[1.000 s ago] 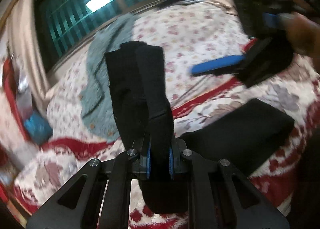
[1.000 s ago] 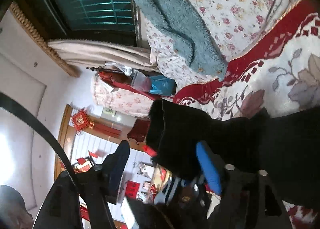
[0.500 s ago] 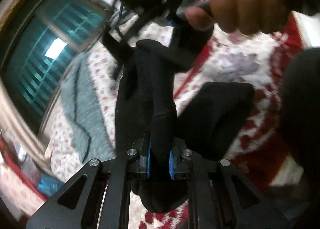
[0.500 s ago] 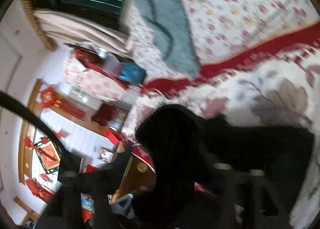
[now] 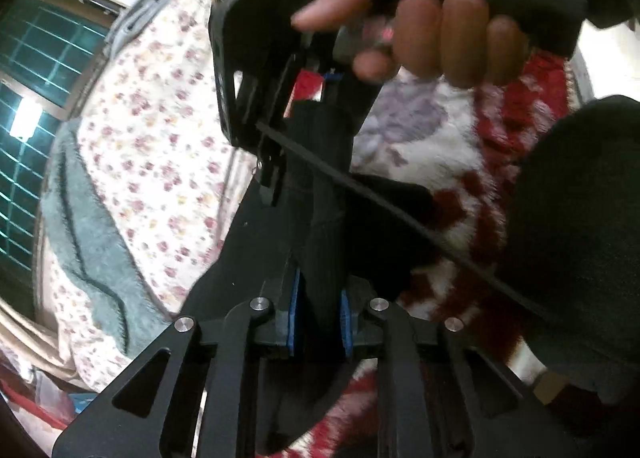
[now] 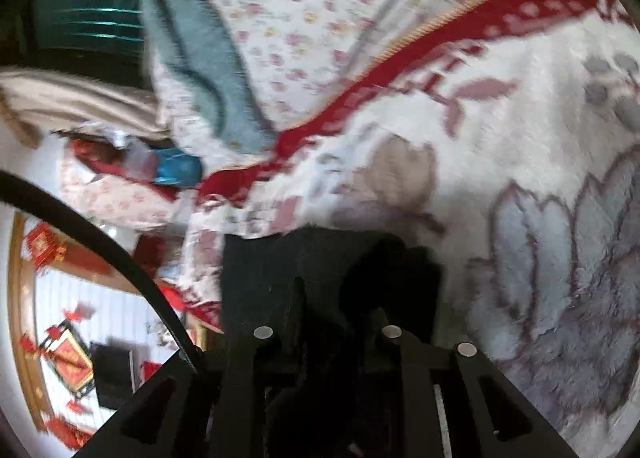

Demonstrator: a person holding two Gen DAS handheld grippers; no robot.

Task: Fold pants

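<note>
Two blue-padded fingers of the left gripper [image 5: 318,312] are pinched on a bunched fold of the black fabric pants [image 5: 320,194], held above the red-and-white floral blanket [image 5: 432,146]. The right gripper [image 6: 324,322] is buried in the same dark cloth [image 6: 280,258]; its closure cannot be told.

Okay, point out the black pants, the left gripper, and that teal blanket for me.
black pants [image 5: 320,194]: left wrist view, the bunched fabric strip above the blue pads.
left gripper [image 5: 318,314]: left wrist view, midway between its fingertips.
teal blanket [image 6: 192,54]: right wrist view, its fuzzy middle.

Left wrist view looking close along fingers toward right gripper [image 5: 320,130]; right wrist view facing down, near. Both sharing blanket [image 5: 420,146] [image 6: 480,118].
</note>
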